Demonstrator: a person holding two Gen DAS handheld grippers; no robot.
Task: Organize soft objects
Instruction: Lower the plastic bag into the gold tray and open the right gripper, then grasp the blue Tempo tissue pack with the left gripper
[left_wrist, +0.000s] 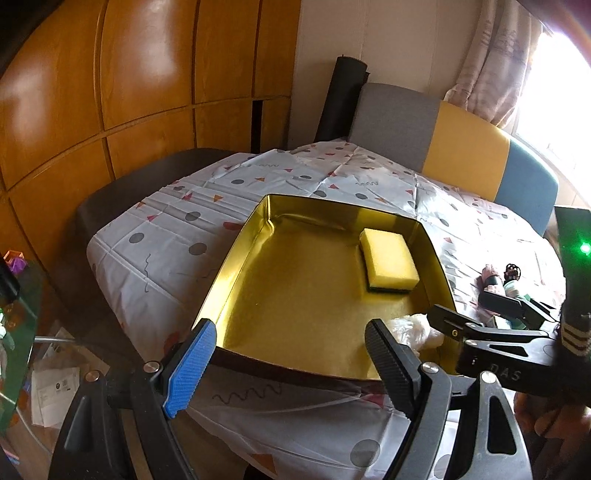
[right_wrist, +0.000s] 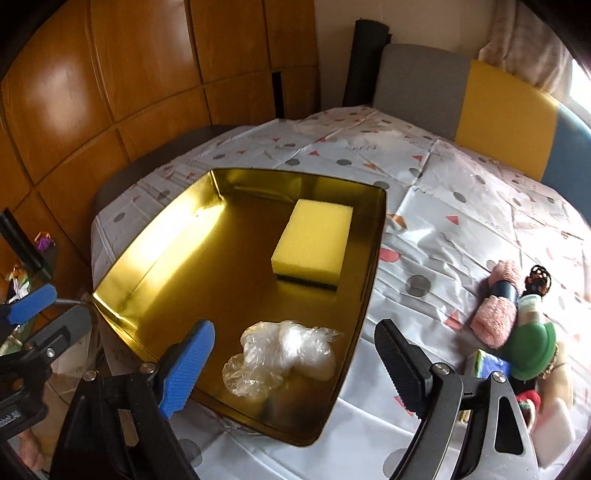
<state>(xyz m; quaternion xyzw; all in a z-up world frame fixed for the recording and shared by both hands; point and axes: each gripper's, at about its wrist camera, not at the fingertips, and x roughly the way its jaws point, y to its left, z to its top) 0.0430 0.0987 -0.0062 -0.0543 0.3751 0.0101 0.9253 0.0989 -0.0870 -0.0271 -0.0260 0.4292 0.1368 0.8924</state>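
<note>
A gold metal tray (left_wrist: 295, 295) (right_wrist: 207, 266) lies on the patterned tablecloth. In its far right part rests a yellow sponge (left_wrist: 389, 262) (right_wrist: 314, 243) with a dark scouring side underneath. A crumpled clear plastic bag (right_wrist: 284, 354) (left_wrist: 413, 328) sits in the near right corner. My right gripper (right_wrist: 295, 369) (left_wrist: 461, 306) hovers over that bag with the jaws wide and nothing pressed between them. My left gripper (left_wrist: 291, 369) is open too, spanning the tray's near rim without pinching it. In the right wrist view its blue finger (right_wrist: 31, 302) shows at the left edge.
Right of the tray lie a rolled pink towel (right_wrist: 498, 306), a green-hatted soft toy (right_wrist: 532, 350) and a white block (right_wrist: 557, 428). A grey, yellow and blue chair back (right_wrist: 506, 118) stands behind the table. Wooden cabinets (right_wrist: 110, 92) fill the left. A black roll (right_wrist: 365, 62) leans on the wall.
</note>
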